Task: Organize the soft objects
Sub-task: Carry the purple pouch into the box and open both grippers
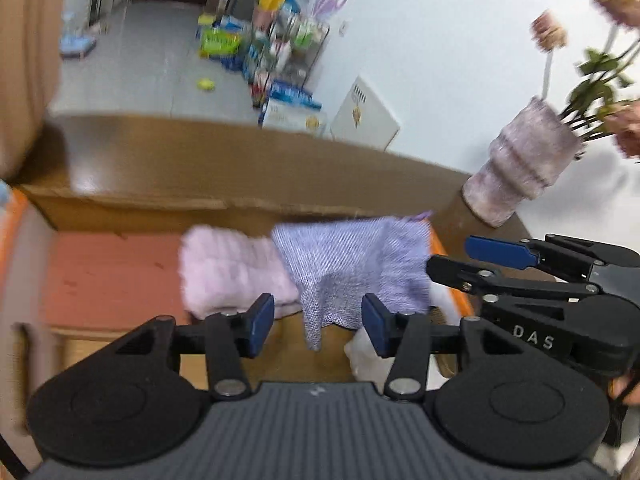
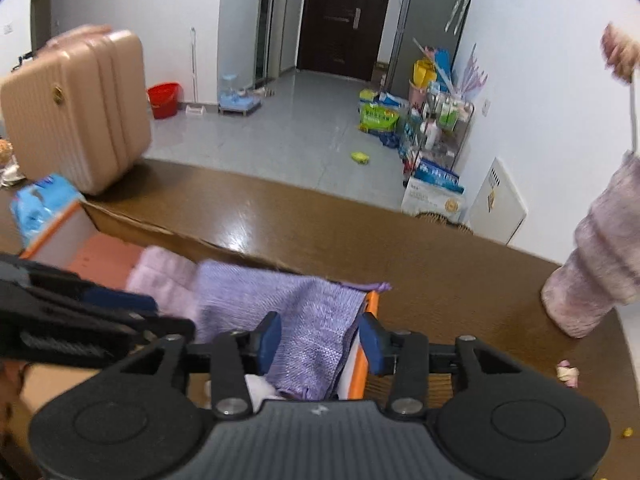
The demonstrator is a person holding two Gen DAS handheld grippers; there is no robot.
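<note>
A purple knitted cloth (image 1: 352,268) lies draped over the right end of an open cardboard box with orange edges (image 1: 446,256); it also shows in the right wrist view (image 2: 288,312). A folded pink fluffy towel (image 1: 228,272) lies beside it on the left, inside the box (image 2: 160,276). My left gripper (image 1: 318,328) is open and empty, just in front of the purple cloth. My right gripper (image 2: 320,340) is open and empty, above the cloth's near edge and the box's orange rim (image 2: 366,344). Each gripper shows in the other's view.
The box stands on a brown wooden table (image 2: 304,220). A fuzzy lilac vase with flowers (image 1: 524,160) stands at the table's right. A pink suitcase (image 2: 76,108) and a blue packet (image 2: 40,204) are at the far left. Clutter lines the far wall.
</note>
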